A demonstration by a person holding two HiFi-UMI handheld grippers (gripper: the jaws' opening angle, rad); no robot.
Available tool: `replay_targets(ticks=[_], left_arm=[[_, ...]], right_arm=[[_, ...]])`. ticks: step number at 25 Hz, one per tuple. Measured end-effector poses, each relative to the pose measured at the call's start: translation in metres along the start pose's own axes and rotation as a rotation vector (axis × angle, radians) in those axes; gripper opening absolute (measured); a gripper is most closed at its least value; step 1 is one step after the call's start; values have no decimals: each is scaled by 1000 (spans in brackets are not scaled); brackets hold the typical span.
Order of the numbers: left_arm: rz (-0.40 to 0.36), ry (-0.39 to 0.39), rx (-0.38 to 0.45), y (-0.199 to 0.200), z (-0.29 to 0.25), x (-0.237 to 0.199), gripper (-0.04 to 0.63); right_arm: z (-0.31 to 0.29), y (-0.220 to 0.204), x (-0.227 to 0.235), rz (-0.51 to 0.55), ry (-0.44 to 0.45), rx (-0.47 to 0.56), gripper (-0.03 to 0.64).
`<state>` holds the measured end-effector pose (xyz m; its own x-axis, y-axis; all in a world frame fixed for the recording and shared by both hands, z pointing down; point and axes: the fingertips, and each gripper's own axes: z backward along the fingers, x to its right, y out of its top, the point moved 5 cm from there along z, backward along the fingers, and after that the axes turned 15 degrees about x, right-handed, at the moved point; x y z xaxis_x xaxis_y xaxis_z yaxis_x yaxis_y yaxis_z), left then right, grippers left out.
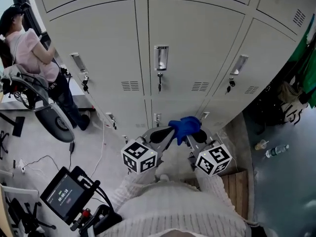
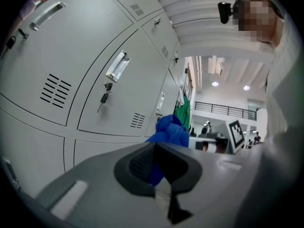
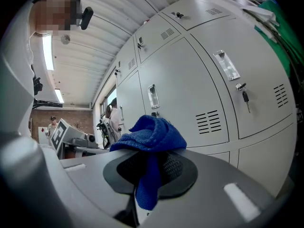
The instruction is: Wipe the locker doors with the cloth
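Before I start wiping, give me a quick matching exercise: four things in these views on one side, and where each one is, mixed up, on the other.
Things:
1. cloth
2. key
3. bottle
4. person

Places:
A. lying on the floor at the right
B. standing at the left, beside the lockers
C. pinched by both the left gripper and the right gripper
D. hanging from the lock of the middle locker door

Pairs: 1-C, 2-D, 3-A, 4-B
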<state>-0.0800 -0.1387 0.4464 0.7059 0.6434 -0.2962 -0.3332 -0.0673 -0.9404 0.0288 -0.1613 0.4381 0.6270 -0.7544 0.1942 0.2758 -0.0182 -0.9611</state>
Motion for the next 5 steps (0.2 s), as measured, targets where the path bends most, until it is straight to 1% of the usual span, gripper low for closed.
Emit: replay_targets(ticks=[5], left_arm=[[6,-23,-26,-2,1,-2,8]], right_arm=[[-1,-1,-1,0,-6,15,49]])
